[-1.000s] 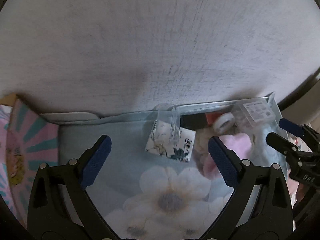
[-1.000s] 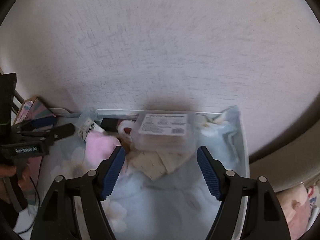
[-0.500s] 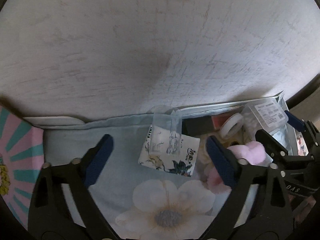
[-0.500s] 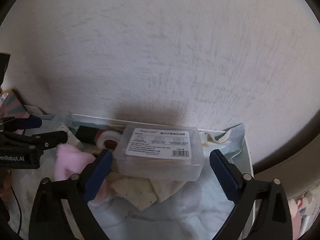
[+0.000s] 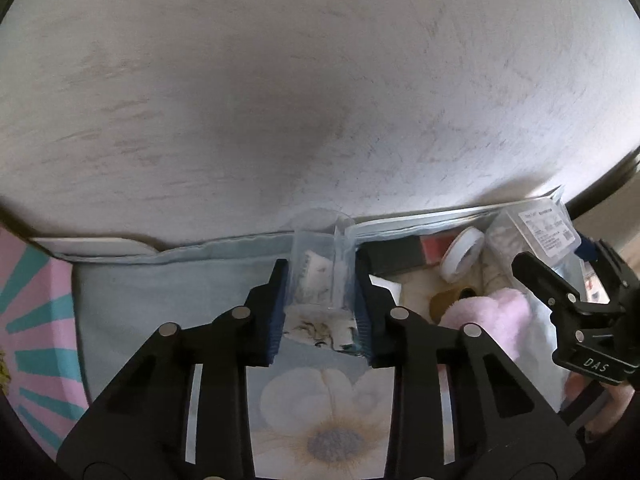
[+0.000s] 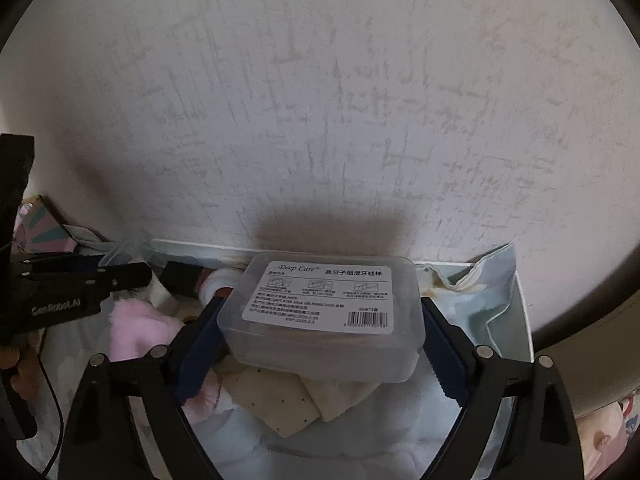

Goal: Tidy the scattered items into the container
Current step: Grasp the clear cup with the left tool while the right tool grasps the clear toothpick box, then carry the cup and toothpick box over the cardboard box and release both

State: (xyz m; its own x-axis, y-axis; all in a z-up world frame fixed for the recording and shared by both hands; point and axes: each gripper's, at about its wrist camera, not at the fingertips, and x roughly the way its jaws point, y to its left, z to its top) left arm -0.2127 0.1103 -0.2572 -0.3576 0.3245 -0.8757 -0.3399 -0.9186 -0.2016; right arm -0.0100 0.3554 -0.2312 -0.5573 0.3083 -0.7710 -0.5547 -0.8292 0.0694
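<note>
My left gripper (image 5: 320, 264) is shut on a small clear plastic case (image 5: 316, 276) that lies on a flower-printed tissue pack (image 5: 320, 330). The pack's top edge also sits between the pads. My right gripper (image 6: 320, 304) is closing around a clear labelled box (image 6: 328, 320), with both blue pads against its short sides. That box rests on beige cloths inside the white-rimmed container (image 6: 524, 320), which stands against the wall. The left wrist view shows the right gripper (image 5: 558, 256) at the far right by the same box (image 5: 540, 232).
The container also holds a pink fluffy item (image 5: 488, 316), a white tape roll (image 5: 464, 254) and a black-and-red block (image 5: 400, 254). A light-blue floral cloth (image 5: 328, 420) lies below my left gripper. A pink-and-teal patterned thing (image 5: 36, 320) sits at the left, and a textured wall rises close behind.
The left jaws went from wide open to shut on the small clear case. The right gripper came closer to the labelled box, spread wider, and its pads now flank the box.
</note>
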